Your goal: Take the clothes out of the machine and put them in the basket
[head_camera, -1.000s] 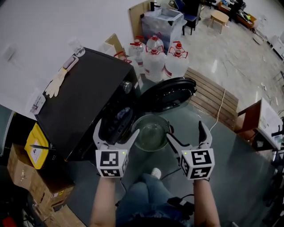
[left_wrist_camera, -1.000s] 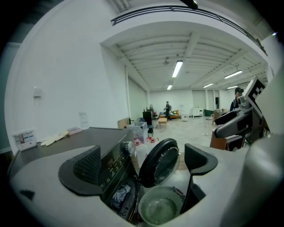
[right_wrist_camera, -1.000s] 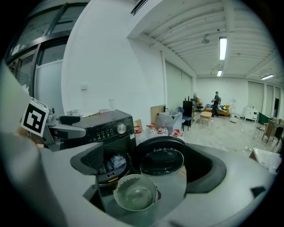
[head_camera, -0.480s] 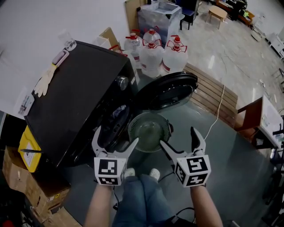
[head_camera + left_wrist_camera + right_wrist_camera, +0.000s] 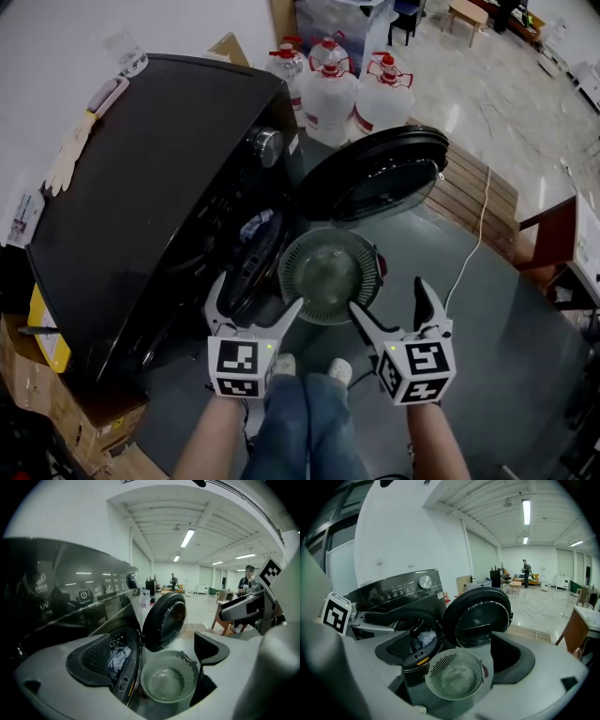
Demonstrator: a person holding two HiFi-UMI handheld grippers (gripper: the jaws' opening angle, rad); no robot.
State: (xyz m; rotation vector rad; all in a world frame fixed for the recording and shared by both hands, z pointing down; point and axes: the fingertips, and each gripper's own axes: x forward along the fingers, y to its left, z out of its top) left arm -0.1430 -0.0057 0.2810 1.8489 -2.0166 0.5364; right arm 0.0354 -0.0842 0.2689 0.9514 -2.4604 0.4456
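We have moved in closer to the machine point(image 5: 141, 187). Left gripper point(image 5: 258, 292) and right gripper point(image 5: 386, 294) both gape wide, holding nothing, near the basket point(image 5: 309, 253) on the floor. Clothes point(image 5: 258, 225) sit in the drum.

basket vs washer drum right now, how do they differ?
The basket is empty; the washer drum holds clothes. The basket is pale and sits on the floor, mouth up; the washer drum is dark and opens sideways, its door swung wide. Both have round openings.
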